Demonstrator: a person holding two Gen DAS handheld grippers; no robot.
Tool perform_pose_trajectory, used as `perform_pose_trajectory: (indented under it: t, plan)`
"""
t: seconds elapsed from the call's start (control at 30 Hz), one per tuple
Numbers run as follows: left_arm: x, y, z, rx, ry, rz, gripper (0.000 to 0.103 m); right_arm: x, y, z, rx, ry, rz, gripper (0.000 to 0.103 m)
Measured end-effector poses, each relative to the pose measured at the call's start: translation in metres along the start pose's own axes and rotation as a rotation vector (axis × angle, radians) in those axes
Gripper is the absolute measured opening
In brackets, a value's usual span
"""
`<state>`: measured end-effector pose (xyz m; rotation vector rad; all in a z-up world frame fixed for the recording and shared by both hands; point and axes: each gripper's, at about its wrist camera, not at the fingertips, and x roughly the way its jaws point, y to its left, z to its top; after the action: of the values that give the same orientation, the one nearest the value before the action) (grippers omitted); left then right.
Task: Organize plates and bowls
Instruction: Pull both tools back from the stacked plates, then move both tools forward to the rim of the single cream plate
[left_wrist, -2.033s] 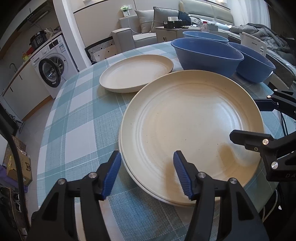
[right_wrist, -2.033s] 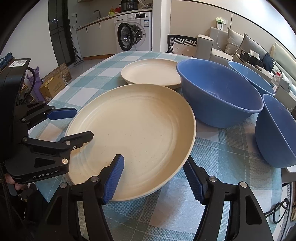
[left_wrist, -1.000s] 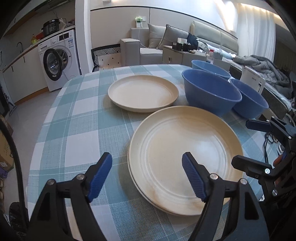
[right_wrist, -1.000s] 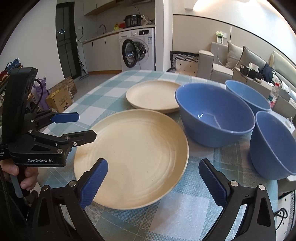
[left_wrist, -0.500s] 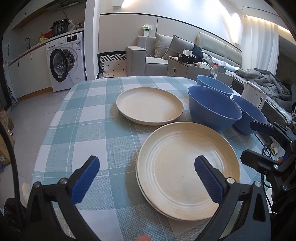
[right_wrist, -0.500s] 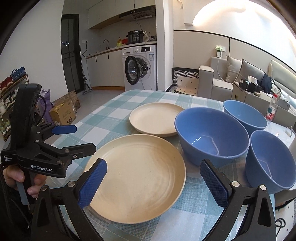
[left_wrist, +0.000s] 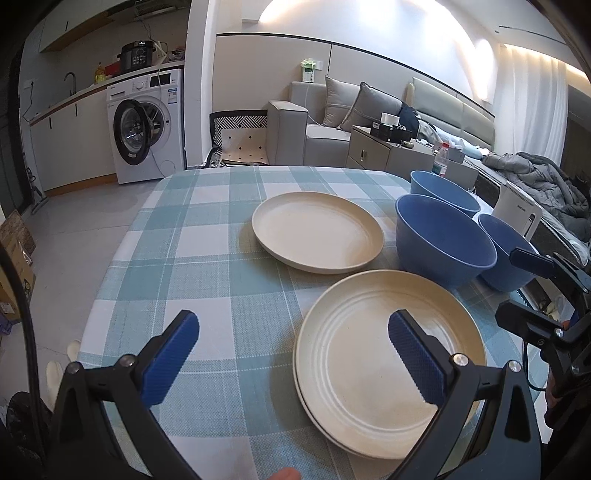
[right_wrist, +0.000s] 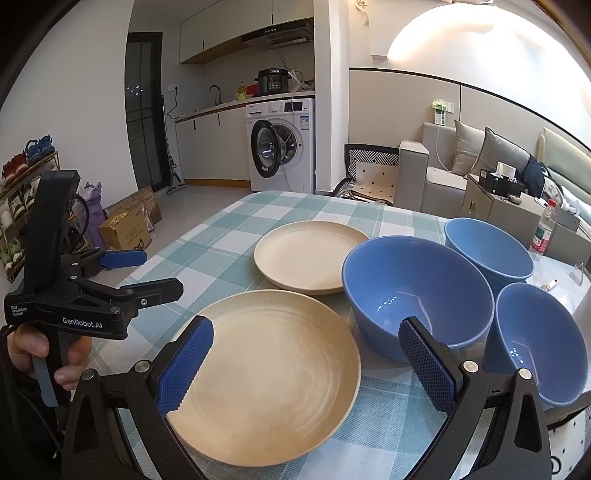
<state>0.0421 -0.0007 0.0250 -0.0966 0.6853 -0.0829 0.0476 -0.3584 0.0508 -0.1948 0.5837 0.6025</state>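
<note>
A: Left wrist view, nearest first: your left gripper (left_wrist: 291, 363) hangs above the near table edge, its blue pads spread wide and nothing between them. Right under and ahead of its right-hand finger sits the stacked plates (left_wrist: 388, 362), cream, one resting on another, a second rim showing at the near edge.

B: And the other hand?

A: Your right gripper (right_wrist: 304, 371) is just as wide open and just as empty. In the right wrist view the same stack lies below its left-hand finger, while the nearest blue bowl (right_wrist: 417, 295) lies past its right-hand finger.

B: What comes after the stack?

A: Going farther, a single plate (left_wrist: 317, 236) lies flat on the checked tablecloth (left_wrist: 207, 258), a little apart from the stack, ahead and slightly left of it. To its right stand three blue bowls, upright and close together: the large one, a side bowl (right_wrist: 541, 339) toward the table's right edge, and a far bowl (right_wrist: 487, 251) behind both.

B: So which hand takes what?

A: My judgement: the lone plate lies nearly straight ahead of your left gripper, so that hand is better placed to bring it onto the stack. The bowls lie ahead-right of your right gripper, nearer to it. Round pieces, so no long axis; approach a rim edge-on.
</note>
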Motion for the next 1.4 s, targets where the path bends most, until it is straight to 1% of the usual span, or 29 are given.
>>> perform_pose_trajectory:
  t: [0.37, 0.57, 0.87, 1.1, 1.4]
  plan:
    - [0.024, 0.012, 0.022, -0.029, 0.022, 0.046, 0.103, 0.011, -0.019, 0.016, 0.057, 0.009, -0.025, 0.102]
    - [0.04, 0.02, 0.031, -0.052, 0.041, 0.055, 0.103, 0.02, -0.032, 0.027, 0.083, 0.015, -0.031, 0.102]
    - [0.063, 0.024, 0.04, -0.059, 0.073, 0.063, 0.103, 0.033, -0.034, 0.037, 0.077, 0.027, -0.021, 0.102]
    - [0.083, 0.031, 0.047, -0.09, 0.115, 0.065, 0.103, 0.044, -0.04, 0.039, 0.079, 0.051, -0.019, 0.102]
    - [0.102, 0.026, 0.053, -0.062, 0.143, 0.077, 0.102, 0.055, -0.051, 0.043, 0.093, 0.07, -0.017, 0.102]
